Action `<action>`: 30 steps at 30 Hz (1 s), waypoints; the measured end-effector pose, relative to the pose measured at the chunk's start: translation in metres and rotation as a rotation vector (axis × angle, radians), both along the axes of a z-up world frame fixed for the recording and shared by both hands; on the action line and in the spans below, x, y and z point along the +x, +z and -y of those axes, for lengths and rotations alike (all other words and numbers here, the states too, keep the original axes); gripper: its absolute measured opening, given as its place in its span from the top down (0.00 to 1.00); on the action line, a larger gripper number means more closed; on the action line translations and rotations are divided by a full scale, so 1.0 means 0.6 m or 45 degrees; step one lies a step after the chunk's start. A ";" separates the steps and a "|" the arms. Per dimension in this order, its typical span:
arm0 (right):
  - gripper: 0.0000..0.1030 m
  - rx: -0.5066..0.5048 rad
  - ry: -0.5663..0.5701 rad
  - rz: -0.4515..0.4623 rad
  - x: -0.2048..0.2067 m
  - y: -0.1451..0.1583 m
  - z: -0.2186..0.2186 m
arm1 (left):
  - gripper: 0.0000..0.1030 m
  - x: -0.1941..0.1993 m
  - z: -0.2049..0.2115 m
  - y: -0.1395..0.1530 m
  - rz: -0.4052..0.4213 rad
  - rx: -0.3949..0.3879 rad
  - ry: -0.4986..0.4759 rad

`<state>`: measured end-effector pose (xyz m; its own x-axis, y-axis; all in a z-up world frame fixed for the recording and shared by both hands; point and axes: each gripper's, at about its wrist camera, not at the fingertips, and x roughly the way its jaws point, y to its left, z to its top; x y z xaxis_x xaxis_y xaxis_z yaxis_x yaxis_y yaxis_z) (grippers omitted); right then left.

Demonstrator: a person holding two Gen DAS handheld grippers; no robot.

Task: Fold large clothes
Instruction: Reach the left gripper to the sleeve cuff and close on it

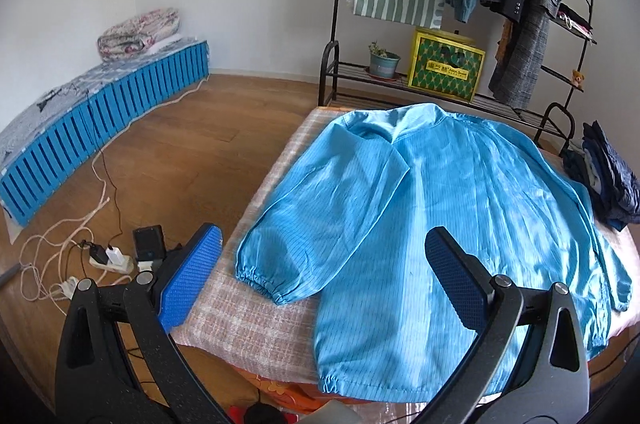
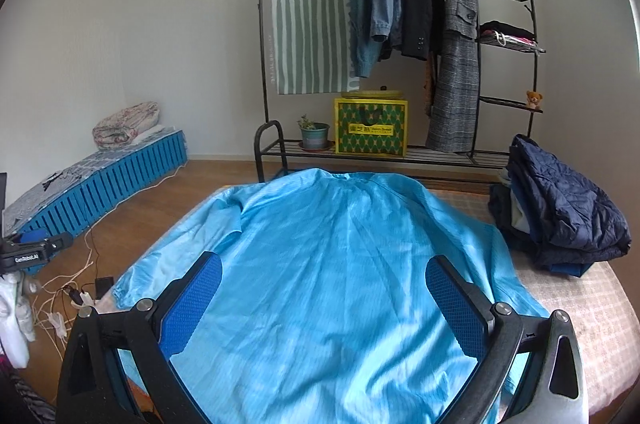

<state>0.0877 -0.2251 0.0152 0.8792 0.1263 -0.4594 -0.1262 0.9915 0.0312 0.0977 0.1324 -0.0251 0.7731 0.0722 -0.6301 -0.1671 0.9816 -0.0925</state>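
Observation:
A large light-blue jacket (image 1: pixel 432 208) lies spread flat, back up, on a table covered by a pink checked cloth (image 1: pixel 248 308). Its left sleeve (image 1: pixel 304 224) stretches toward the table's left edge, the elastic cuff near the front. My left gripper (image 1: pixel 324 256) hovers open above the jacket's lower left part, holding nothing. In the right wrist view the jacket (image 2: pixel 340 264) fills the table, and my right gripper (image 2: pixel 324 284) hangs open above its lower middle, also holding nothing. The left gripper's tip (image 2: pixel 36 248) shows at the far left edge of that view.
A pile of folded dark clothes (image 2: pixel 560 212) sits on the table's right side. Behind the table stands a black clothes rack (image 2: pixel 400 36) with hanging coats, a yellow box (image 2: pixel 370 132) and a potted plant (image 2: pixel 314 134). A blue-framed low bed (image 1: pixel 100 120) and cables with a power strip (image 1: pixel 112 260) occupy the floor at left.

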 end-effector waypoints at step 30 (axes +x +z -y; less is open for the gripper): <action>0.02 -0.101 0.163 -0.096 0.048 -0.097 -0.041 | 0.46 0.194 -0.242 -0.345 -0.660 -0.646 0.403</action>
<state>0.1166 -0.2006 -0.0432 0.8208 0.1960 -0.5365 -0.2519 0.9672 -0.0321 0.2141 0.2777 -0.2323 0.3627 -0.1529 -0.9193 -0.5757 0.7390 -0.3501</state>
